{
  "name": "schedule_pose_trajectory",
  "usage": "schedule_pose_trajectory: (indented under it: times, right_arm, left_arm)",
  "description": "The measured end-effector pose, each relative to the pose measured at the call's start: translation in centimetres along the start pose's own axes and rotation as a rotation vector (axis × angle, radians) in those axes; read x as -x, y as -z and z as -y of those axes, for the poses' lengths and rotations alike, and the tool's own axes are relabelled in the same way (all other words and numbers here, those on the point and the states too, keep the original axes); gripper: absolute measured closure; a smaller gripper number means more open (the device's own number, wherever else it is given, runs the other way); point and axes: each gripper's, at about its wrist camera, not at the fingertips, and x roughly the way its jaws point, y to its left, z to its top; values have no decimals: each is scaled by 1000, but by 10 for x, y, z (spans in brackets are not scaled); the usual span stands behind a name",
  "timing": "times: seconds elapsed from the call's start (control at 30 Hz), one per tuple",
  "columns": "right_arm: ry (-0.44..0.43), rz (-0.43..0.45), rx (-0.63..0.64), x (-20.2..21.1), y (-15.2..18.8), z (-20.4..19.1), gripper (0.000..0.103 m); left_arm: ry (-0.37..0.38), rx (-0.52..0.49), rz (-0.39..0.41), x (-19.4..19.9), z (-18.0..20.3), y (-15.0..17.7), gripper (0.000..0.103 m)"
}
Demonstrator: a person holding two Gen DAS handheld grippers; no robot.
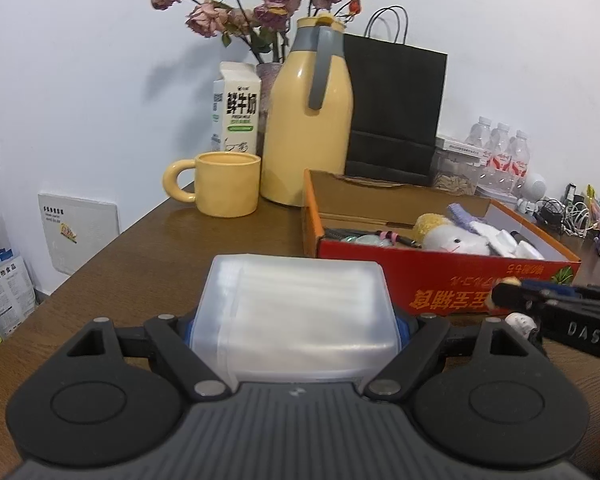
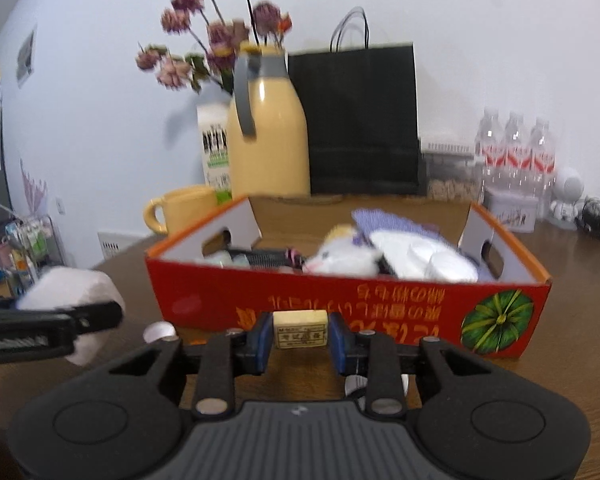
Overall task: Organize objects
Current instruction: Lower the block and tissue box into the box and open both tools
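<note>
Left wrist cam: my left gripper [image 1: 296,330] is spread wide and clamped on a translucent white soft plastic tissue pack [image 1: 296,312]; it looks light and squishy, so gripping its two short sides seems best. The red cardboard box [image 1: 440,276] at 2 o'clock holds a white plush toy [image 1: 456,240]. Right wrist cam: my right gripper [image 2: 300,338], jaws fairly narrow, has a small cream rectangular block [image 2: 299,329] between the pads, looks stiff and light, with the box at 12.

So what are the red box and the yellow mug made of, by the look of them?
The red box looks like printed cardboard: brown raw inner walls, folded flaps, cut handle holes. The yellow mug seems to be glazed ceramic, thick-walled with a soft sheen, though coated plastic is possible.
</note>
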Motion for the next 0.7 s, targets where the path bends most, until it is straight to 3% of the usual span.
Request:
schedule_pose_trajectory:
  times: [0.3, 0.53, 0.7]
  right_arm:
    - [-7, 110, 20, 1, -46, 12, 74]
    - [64, 172, -5, -39, -76, 42, 74]
    - [91, 134, -52, -69, -74, 67, 74]
  left_arm:
    - [85, -35, 65, -15, 39, -60, 20]
    - [57, -32, 72, -72, 76, -96, 20]
    - [36, -34, 55, -107, 86, -94, 20]
